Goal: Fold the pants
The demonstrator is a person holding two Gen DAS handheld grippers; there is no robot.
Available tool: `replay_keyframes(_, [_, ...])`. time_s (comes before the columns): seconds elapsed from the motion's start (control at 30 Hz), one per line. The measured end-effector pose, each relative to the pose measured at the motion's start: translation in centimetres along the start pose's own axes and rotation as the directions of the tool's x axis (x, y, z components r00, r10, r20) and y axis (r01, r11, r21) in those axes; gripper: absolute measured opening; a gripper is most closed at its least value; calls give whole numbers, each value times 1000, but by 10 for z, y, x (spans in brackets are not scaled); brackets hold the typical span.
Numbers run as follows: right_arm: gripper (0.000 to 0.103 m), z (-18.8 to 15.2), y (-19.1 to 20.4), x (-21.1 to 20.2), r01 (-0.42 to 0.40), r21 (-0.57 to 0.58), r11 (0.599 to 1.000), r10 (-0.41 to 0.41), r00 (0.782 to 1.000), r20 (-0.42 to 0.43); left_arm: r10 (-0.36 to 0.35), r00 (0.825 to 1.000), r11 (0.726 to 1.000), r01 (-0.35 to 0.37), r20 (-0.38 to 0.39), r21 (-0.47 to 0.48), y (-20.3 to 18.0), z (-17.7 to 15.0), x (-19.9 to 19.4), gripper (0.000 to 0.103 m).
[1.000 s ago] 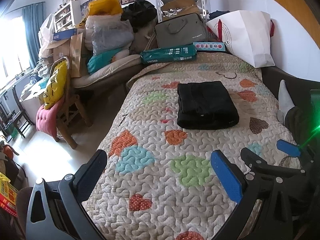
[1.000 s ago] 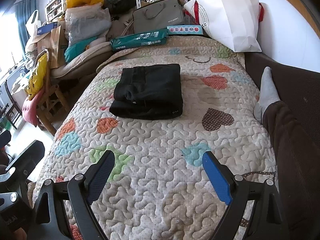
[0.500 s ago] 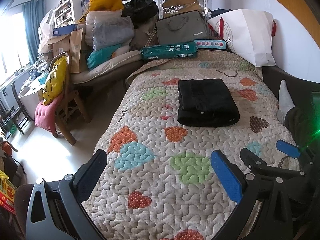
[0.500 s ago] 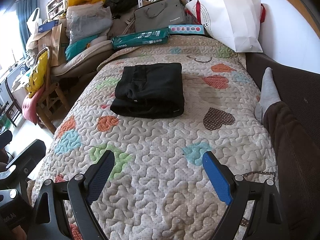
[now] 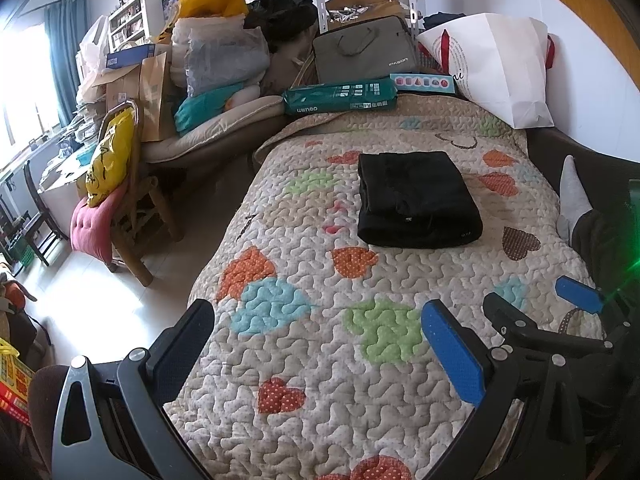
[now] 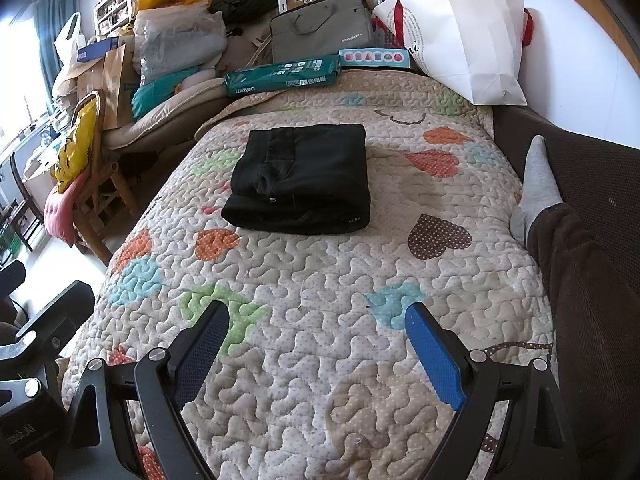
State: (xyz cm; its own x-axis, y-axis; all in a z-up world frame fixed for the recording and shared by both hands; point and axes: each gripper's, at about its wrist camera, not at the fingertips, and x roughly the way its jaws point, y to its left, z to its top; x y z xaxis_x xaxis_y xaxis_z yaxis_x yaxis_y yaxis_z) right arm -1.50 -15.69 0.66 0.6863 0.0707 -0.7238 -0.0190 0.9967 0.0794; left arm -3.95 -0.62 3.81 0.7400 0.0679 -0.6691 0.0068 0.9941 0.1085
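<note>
Black pants lie folded into a neat rectangular bundle on the heart-patterned quilt, toward the far half of the bed. My left gripper hovers open above the near end of the quilt, well short of the bundle, with nothing between its fingers. Over the near end too, my right gripper is open and empty. In the left wrist view the right gripper shows at the right edge.
A person's leg with a grey sock rests along the bed's right side. A white paper bag, a green package and a grey laptop bag crowd the head end. A wooden chair with cushions stands left.
Both grippers have drifted slightly back and up; the view of the bed shifts a little. The folded pants stay in place and both grippers stay open.
</note>
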Motion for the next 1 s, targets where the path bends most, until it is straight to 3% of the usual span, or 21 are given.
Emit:
replay_keyframes(0.67, [93,-1,1,3,-2,-11,1000,2,1000,-6,1,1000,1000,-1,1,-7,2,0,0,103])
replay_keyframes(0.83, [93,0,0,0,1,-13,1000,-1,1000,9,-35,999,999,36,16,-36,5,0,-4,103])
replay_keyframes(1.0, [93,5,-5,-10,19,-1,1000,-19,998,62,-90,994,995,93,59,-44,5,29,-11,103])
